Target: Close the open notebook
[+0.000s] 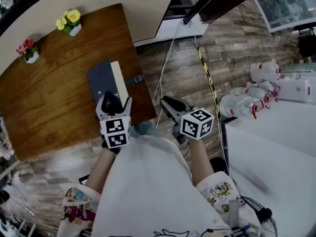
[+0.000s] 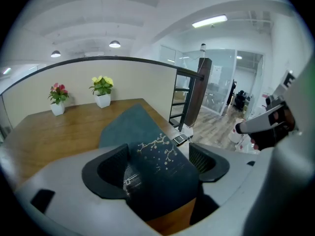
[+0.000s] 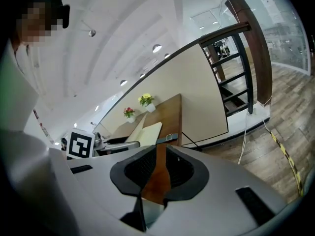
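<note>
The notebook (image 1: 104, 79) lies near the front right corner of the brown table (image 1: 54, 98). Its dark blue cover faces up, with cream page edges (image 1: 118, 80) along its right side. My left gripper (image 1: 114, 104) is at the notebook's near end. In the left gripper view the blossom-printed cover (image 2: 157, 154) slopes between the jaws of my left gripper (image 2: 160, 156), which stand wide and do not press it. In the right gripper view the cover (image 3: 136, 127) tilts up beside a cream page (image 3: 149, 132). My right gripper (image 1: 167, 104) hangs past the table's right edge, its jaws a narrow slit apart with nothing between them (image 3: 157, 163).
A dark strap (image 1: 134, 80) sticks out from the notebook's right side. Two small flower pots, yellow (image 1: 70, 22) and pink (image 1: 28, 50), stand at the table's far edge. On the wood floor run a white cable (image 1: 165, 63) and striped tape (image 1: 207, 75). Tied plastic bags (image 1: 247, 102) lie by a white surface (image 1: 276, 147).
</note>
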